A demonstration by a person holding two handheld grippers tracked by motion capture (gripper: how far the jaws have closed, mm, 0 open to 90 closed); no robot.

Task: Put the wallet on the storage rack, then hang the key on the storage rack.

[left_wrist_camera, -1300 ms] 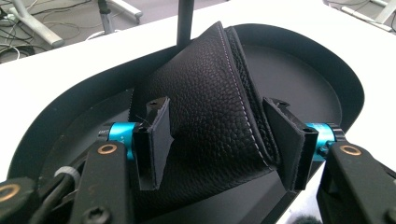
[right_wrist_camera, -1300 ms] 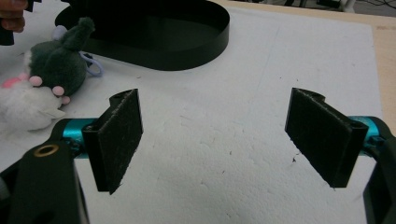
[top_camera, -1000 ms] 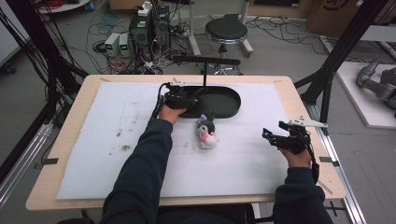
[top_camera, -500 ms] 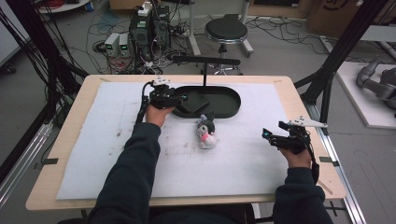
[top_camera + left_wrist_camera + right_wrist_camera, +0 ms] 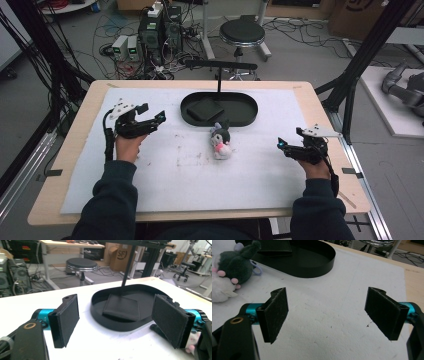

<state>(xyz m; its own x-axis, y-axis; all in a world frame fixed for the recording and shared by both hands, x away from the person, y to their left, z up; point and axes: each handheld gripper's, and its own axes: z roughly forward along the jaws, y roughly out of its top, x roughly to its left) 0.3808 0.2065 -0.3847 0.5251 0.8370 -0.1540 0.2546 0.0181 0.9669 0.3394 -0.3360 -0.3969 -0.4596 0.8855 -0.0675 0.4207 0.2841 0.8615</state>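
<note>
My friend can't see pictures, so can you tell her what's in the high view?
A small plush toy lies on a white mat in front of a black oval tray holding a flat black wallet. A person's left hand-held gripper and right hand-held gripper rest open on either side, both empty.

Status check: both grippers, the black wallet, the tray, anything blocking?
Left gripper open, empty, jaws just opening. Right gripper open, empty. Black wallet flat in black tray. Plush toy beside tray, nothing blocking.

A wallet point(image 5: 208, 106) lies in the tray point(image 5: 244, 117), with the plush toy point(image 5: 220, 142) just before it.
</note>
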